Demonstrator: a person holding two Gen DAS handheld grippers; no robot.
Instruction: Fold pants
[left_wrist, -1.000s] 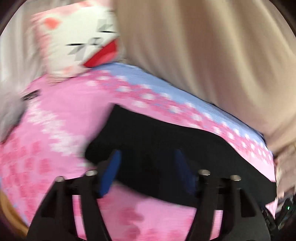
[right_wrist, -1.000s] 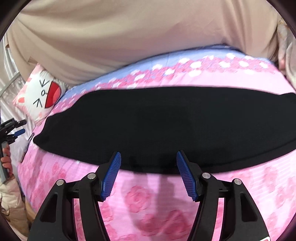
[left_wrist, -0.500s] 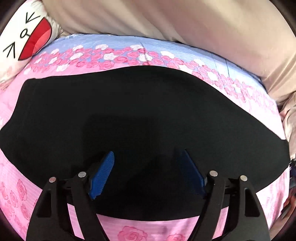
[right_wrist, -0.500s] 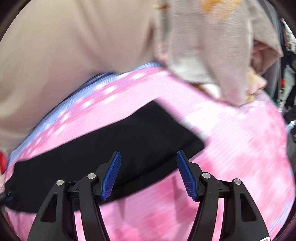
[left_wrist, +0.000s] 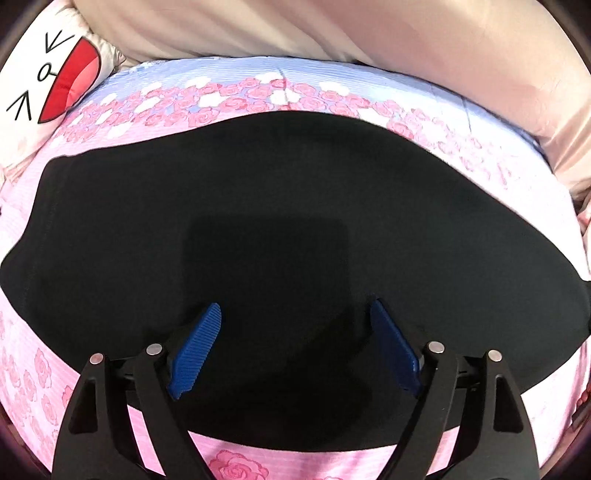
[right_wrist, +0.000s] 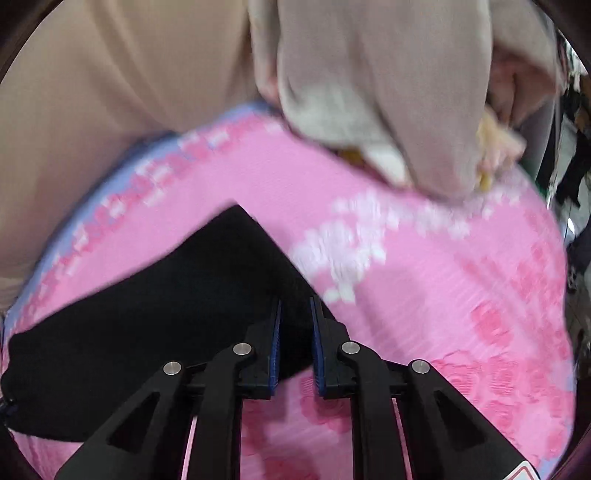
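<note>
A pink rose-print bedspread (left_wrist: 110, 147) is covering the bed, and the black pants (left_wrist: 258, 229) are lying flat across it. A cartoon pillow (left_wrist: 44, 81) is sitting at the far left. The left gripper (left_wrist: 295, 332) is hovering over the pants, jaws opening, grasping nothing. The right gripper (right_wrist: 295, 328) is closing on the pants' end corner (right_wrist: 236, 221).

Beige heap (right_wrist: 388, 110) crowds pants (right_wrist: 147, 332) (right end).

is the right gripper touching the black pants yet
Cannot tell. In the right wrist view the right gripper is closing with the black pants edge between its fingers, but blur hides contact.
</note>
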